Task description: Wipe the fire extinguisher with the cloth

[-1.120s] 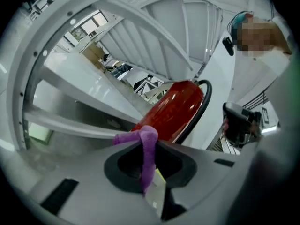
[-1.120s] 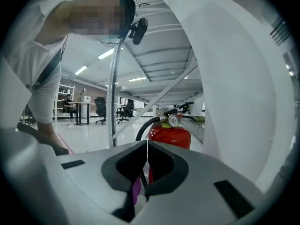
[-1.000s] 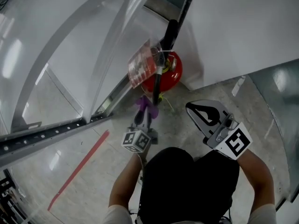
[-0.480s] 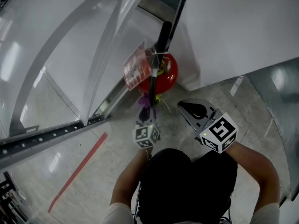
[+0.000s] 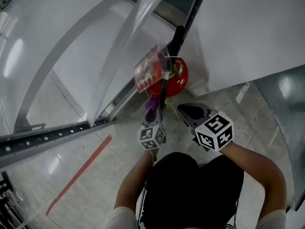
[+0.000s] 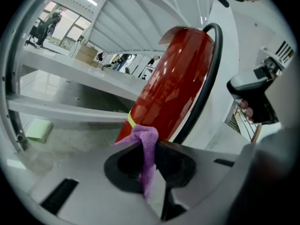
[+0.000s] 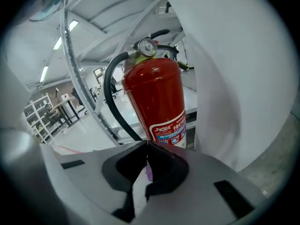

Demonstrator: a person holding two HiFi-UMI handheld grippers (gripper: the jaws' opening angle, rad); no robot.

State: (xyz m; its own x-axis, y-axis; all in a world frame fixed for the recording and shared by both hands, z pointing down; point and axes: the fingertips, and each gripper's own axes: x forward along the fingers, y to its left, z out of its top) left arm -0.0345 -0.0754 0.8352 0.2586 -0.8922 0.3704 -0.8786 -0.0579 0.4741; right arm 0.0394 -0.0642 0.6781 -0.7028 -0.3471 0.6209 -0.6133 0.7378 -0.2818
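Note:
A red fire extinguisher (image 5: 175, 78) stands on the floor in a corner, with a black hose (image 5: 164, 87) down its near side and a clear-sleeved tag (image 5: 147, 72) hanging off its neck. My left gripper (image 5: 151, 109) is shut on a purple cloth (image 5: 152, 102), right at the extinguisher's base. In the left gripper view the cloth (image 6: 147, 146) hangs between the jaws against the red body (image 6: 173, 83), beside the hose (image 6: 204, 88). My right gripper (image 5: 188, 111) is shut and holds nothing, just right of the base. It faces the labelled cylinder (image 7: 157, 97).
White curved frame members (image 5: 81, 37) and a perforated rail (image 5: 47, 137) run on the left. A white panel (image 5: 248, 32) closes the right side. A red tape line (image 5: 78, 173) marks the tiled floor. A green pad (image 6: 39, 129) lies on the floor.
Both grippers have moved in toward the extinguisher. The right one swung left, and the left one carried the cloth up to the base.

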